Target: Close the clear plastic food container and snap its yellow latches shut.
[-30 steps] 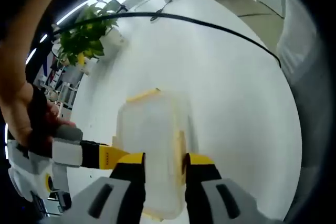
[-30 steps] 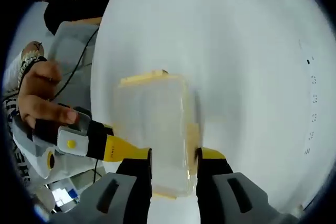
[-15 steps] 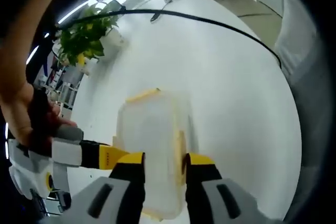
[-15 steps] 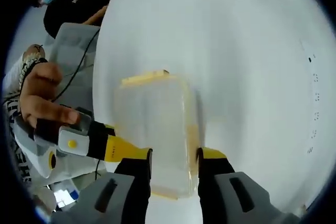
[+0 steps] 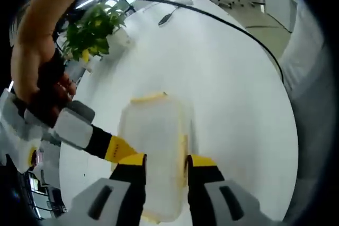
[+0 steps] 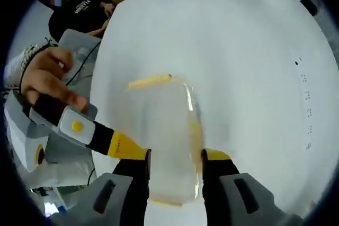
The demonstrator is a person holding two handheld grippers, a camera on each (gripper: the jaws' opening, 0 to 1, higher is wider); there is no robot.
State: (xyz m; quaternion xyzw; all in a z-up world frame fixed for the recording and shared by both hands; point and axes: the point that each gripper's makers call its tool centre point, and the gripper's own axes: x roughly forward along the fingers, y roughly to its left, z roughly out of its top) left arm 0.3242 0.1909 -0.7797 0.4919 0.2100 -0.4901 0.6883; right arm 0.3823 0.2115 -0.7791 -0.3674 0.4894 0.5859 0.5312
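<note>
The clear plastic container (image 5: 153, 152) has its lid on and lies lengthwise between my left gripper's (image 5: 159, 160) jaws, which are shut on its near end. A yellow latch (image 5: 149, 98) sits at its far end and another (image 5: 183, 149) runs along its right side. My right gripper (image 5: 114, 148) reaches in from the left, its yellow finger against the container's side. In the right gripper view the same container (image 6: 161, 136) sits between my right gripper's (image 6: 175, 154) shut jaws, with a yellow latch (image 6: 151, 81) at the far end. There my left gripper (image 6: 119, 144) comes in from the left, held by a hand (image 6: 45, 78).
A round white table (image 5: 233, 99) lies under the container. A potted green plant (image 5: 92, 30) stands at its far left edge and a black cable (image 5: 228, 25) crosses its far side. A seated person (image 6: 79, 3) is beyond the table's edge.
Both views have shifted and tilted with the hands. The other gripper and the hand on it now stand higher in each view. The container stays clamped between both pairs of jaws.
</note>
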